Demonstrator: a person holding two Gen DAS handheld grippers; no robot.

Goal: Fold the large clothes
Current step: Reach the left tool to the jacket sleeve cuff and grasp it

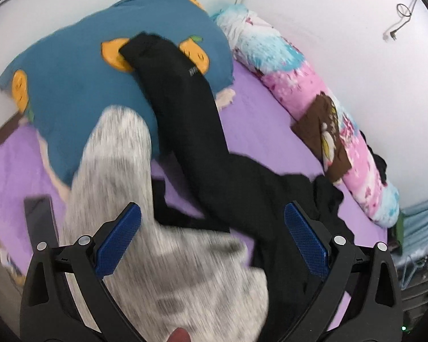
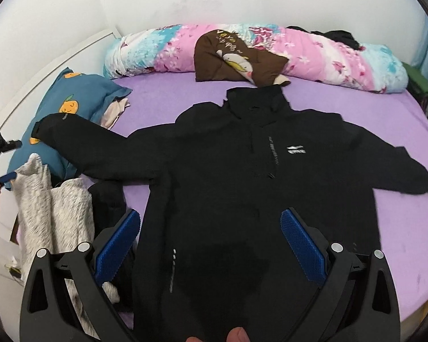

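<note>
Motion blurs the grey garment point(image 1: 162, 256), and the black jacket point(image 2: 242, 199) hem runs off the frame's bottom.

Left wrist view looks close along the black fabric jacket point(image 1: 191, 108) sleeve; right wrist view faces it frontally (both share it).

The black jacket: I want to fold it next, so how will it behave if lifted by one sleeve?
Probably floppy: the black jacket lies flat on the purple sheet, its sleeve draping over the blue pillow. Likely the body would trail and sag. It looks padded, so perhaps bulky; the open right tool may need a bunched pinch.
</note>
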